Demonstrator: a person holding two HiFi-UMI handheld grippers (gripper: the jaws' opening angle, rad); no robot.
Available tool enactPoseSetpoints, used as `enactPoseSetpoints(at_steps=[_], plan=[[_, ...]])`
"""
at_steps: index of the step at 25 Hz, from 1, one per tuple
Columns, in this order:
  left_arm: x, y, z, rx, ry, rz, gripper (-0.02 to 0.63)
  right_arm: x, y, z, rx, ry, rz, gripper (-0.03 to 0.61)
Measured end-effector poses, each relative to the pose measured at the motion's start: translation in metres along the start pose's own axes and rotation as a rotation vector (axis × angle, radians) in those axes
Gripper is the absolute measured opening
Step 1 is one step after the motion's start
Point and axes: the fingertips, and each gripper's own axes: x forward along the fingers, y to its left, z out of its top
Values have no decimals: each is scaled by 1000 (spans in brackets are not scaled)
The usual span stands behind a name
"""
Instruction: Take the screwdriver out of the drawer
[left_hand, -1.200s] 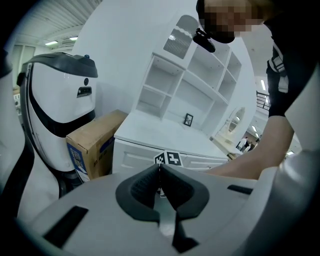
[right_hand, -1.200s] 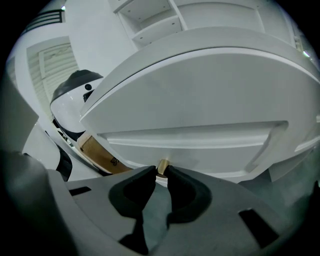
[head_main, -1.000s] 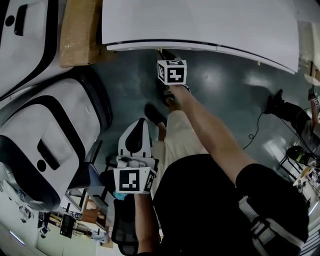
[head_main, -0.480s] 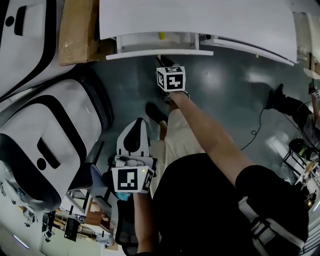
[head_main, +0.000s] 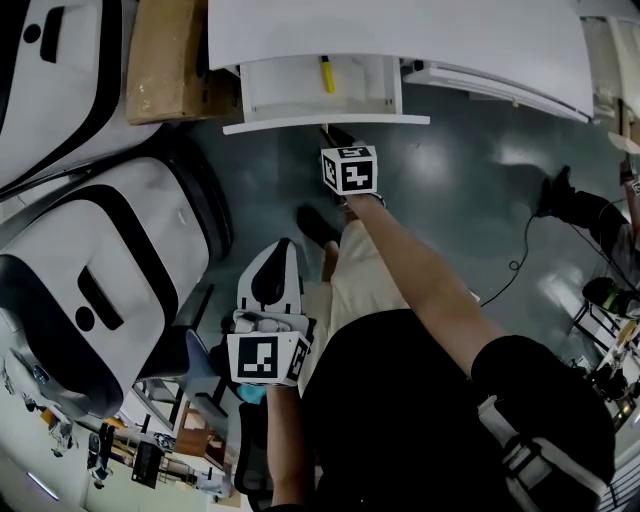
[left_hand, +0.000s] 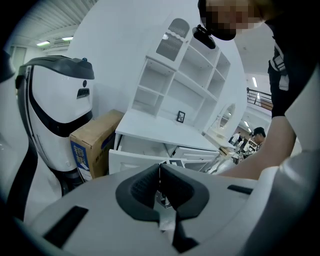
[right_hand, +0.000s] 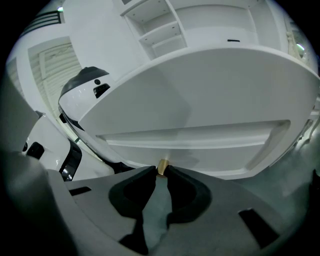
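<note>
In the head view the white drawer (head_main: 270, 95) stands pulled out from under the white desk top (head_main: 420, 35). A yellow-handled screwdriver (head_main: 327, 75) lies inside it near the middle. My right gripper (head_main: 331, 133) reaches the drawer front from below, marker cube towards me. In the right gripper view, the right gripper (right_hand: 162, 170) is shut on the small brass knob (right_hand: 162, 165) of the drawer front (right_hand: 200, 145). My left gripper (head_main: 284, 244) hangs back near my legs, apart from the drawer. Its jaws meet with nothing between them in the left gripper view, left gripper (left_hand: 160, 169).
A cardboard box (head_main: 170, 60) stands left of the drawer. Large white-and-black machine shells (head_main: 110, 260) fill the left side. A second drawer (head_main: 470, 80) sits to the right. A cable (head_main: 515, 255) runs over the grey floor. White shelves (left_hand: 180, 75) rise above the desk.
The drawer has slid out towards me with the right gripper on its knob, and the screwdriver inside has come into sight. The left gripper has shifted only slightly.
</note>
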Motion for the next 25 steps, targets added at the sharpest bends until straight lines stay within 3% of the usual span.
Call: enactPoseSetpoints(at_steps=[25], plan=[[-64,1,-40,68,1,-51,23,-38,23,-71,29,8,-57,91]])
